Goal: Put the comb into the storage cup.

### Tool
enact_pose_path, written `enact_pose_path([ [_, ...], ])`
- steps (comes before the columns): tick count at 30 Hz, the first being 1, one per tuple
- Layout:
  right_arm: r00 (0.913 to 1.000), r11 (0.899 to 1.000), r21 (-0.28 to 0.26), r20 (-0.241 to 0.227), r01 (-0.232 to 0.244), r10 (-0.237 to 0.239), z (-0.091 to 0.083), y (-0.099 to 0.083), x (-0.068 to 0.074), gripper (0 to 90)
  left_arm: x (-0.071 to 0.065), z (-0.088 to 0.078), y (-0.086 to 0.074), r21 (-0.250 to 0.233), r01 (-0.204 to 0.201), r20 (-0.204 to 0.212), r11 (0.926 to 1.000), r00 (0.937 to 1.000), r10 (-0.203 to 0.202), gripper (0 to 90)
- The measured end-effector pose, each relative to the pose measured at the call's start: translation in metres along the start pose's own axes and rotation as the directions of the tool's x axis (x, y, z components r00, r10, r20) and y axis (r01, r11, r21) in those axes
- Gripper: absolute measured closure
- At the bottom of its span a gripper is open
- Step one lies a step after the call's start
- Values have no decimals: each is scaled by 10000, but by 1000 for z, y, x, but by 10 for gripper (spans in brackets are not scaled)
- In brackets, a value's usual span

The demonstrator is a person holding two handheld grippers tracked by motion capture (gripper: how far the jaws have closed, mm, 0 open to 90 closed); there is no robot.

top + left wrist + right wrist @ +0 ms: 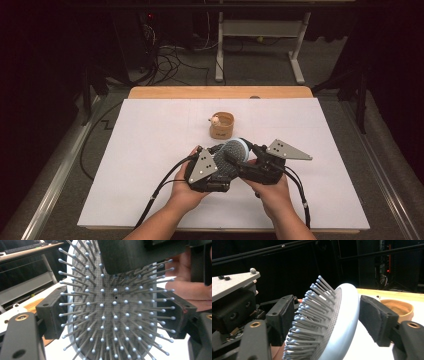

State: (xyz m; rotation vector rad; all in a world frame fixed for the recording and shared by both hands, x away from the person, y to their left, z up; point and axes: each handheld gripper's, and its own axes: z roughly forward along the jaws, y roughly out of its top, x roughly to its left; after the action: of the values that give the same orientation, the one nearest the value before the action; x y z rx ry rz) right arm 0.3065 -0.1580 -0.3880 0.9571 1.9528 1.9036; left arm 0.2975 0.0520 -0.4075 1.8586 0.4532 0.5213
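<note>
Two hand-held grippers meet above the near middle of a white table [150, 150]. The left gripper [113, 315] clamps the side edges of a pale blue paddle hairbrush [115, 307], bristles facing its camera. The right gripper [327, 320] pinches the same brush head front to back. Just beyond them stands a small tan cup [221, 125].
</note>
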Motion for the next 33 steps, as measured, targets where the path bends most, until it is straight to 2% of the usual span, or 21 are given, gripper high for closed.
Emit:
enact_pose_path([
  [10, 9975, 9981, 178, -394, -585, 592, 3, -3, -1, 342, 1, -3, 2, -15, -52, -160, 10000, 9999, 52, 202],
  [14, 9972, 9977, 151, -331, -668, 672, 2, -2, -1, 366, 0, -2, 2, 39, -42, -197, 10000, 9998, 42, 202],
  [20, 9940, 9963, 58, -686, -854, 856, 2, -2, 0, 419, 1, -5, 5, -34, 29, -253, 10000, 9997, -30, 202],
  [33, 9945, 9957, 63, -491, -925, 927, 2, -1, -1, 443, 2, -2, 4, 159, 123, -226, 9998, 9997, -120, 202],
])
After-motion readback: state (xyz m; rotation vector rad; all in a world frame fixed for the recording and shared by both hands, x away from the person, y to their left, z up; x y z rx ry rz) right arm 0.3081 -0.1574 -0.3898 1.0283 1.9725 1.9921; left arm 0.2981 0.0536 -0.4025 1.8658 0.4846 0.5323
